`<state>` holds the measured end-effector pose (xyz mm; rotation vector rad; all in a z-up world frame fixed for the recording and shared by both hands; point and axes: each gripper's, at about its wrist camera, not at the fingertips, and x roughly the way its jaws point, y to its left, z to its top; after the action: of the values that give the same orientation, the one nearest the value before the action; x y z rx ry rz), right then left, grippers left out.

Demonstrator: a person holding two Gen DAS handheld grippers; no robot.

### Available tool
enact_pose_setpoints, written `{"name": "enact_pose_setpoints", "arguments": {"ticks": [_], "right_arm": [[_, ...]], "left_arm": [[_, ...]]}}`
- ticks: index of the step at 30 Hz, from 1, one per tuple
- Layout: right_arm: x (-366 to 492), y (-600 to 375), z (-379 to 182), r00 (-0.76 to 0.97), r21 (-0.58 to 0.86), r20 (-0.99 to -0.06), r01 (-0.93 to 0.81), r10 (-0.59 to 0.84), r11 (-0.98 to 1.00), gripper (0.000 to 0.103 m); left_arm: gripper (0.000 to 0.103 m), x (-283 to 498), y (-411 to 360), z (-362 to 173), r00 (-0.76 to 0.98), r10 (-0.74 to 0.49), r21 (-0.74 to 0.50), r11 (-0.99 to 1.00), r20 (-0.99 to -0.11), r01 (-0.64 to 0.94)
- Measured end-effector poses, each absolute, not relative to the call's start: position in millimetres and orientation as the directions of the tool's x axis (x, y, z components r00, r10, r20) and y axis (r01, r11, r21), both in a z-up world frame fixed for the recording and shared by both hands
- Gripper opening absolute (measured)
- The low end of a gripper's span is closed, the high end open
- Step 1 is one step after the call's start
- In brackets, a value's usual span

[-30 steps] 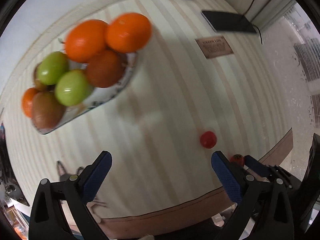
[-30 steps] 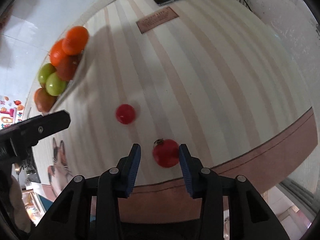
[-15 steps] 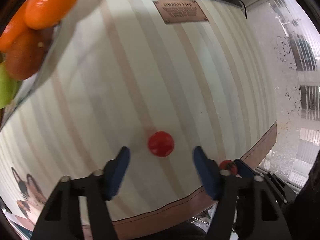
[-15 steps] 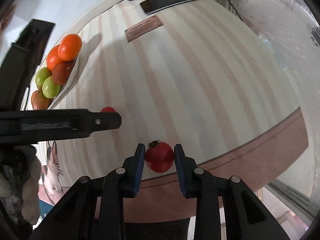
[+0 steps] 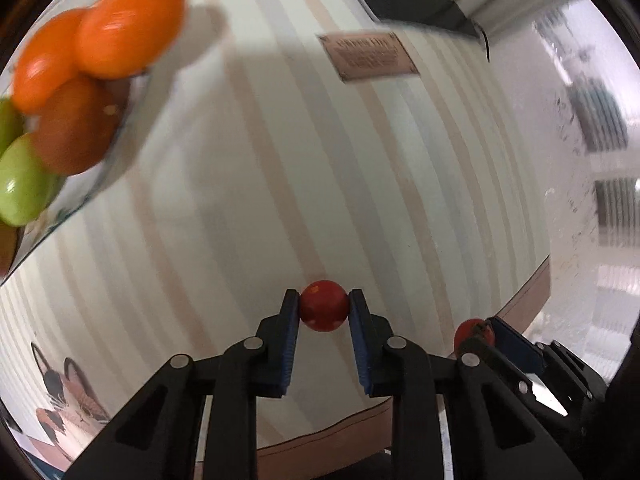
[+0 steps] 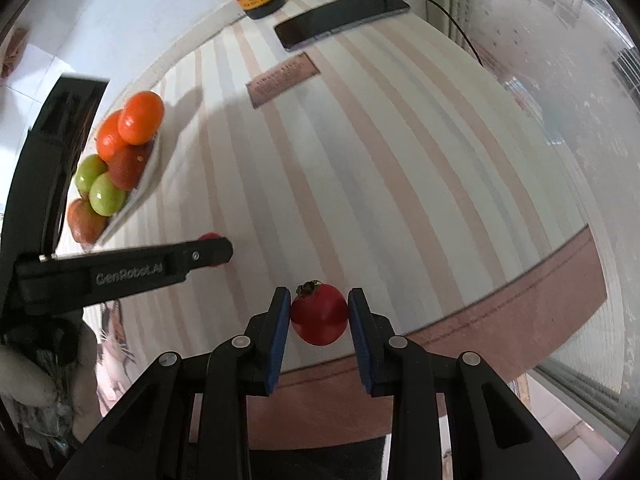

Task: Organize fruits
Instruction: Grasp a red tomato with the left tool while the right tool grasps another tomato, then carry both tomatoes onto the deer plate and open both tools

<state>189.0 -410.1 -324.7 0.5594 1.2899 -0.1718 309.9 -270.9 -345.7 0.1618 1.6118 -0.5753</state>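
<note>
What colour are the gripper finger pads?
Blue pads, clearest in the right wrist view.

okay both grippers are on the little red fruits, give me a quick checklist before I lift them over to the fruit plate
1. Left gripper closed on the round red fruit, fingers touching both sides: ok.
2. Right gripper closed on the stemmed red fruit: ok.
3. Fruit seated deep in the fingers: not ok, both are held at the tips.
4. Grippers apart from each other: ok.
5. Tablecloth between grippers and fruit plate free of obstacles: ok.
6. Free spot on the plate: cannot tell, it is piled high.
</note>
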Motion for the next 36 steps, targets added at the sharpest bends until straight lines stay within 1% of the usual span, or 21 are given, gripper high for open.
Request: {"name": "enact_pose_setpoints", "arguments": {"ticks": [5, 9, 14, 17, 19, 24, 28, 32, 36], "right_arm": [[206, -404, -314, 0.315, 0.338, -0.924, 0.404, 0.217, 0.85, 0.032], [222, -393, -308, 0.33, 0.381, -0.907, 0.372, 0.263, 0.846, 0.032], [259, -357, -302, 0.335, 0.438, -0.879, 0.289, 0.339, 0.851, 0.032], [287, -327, -301, 0.325, 0.479, -0.858, 0.227, 0.398, 0.848, 0.032], [307, -306, -301, 0.316, 0.499, -0.846, 0.187, 0.429, 0.846, 0.032], [353, -254, -306, 0.294, 0.544, -0.819, 0.126, 0.492, 0.83, 0.032], [386, -220, -312, 0.268, 0.555, -0.813, 0.088, 0.517, 0.828, 0.032], [404, -191, -323, 0.238, 0.511, -0.841, 0.056, 0.486, 0.858, 0.032], [411, -179, -332, 0.229, 0.474, -0.861, 0.044, 0.453, 0.879, 0.032]], "left_arm": [[0.022, 329, -226, -320, -0.117, -0.302, -0.324, 0.881, -0.946, 0.344], [0.022, 345, -176, -294, -0.065, -0.357, -0.361, 0.896, -0.932, 0.259], [0.022, 360, -110, -266, 0.019, -0.4, -0.395, 0.909, -0.916, 0.131], [0.022, 362, -68, -258, 0.078, -0.408, -0.406, 0.913, -0.909, 0.041], [0.022, 371, -49, -259, 0.103, -0.404, -0.407, 0.913, -0.909, -0.013], [0.022, 396, 8, -274, 0.128, -0.441, -0.457, 0.875, -0.888, -0.16], [0.022, 411, 32, -291, 0.121, -0.476, -0.491, 0.84, -0.871, -0.23], [0.022, 424, 43, -307, 0.112, -0.495, -0.506, 0.819, -0.861, -0.271], [0.022, 429, 45, -316, 0.099, -0.498, -0.505, 0.817, -0.861, -0.278]]}}
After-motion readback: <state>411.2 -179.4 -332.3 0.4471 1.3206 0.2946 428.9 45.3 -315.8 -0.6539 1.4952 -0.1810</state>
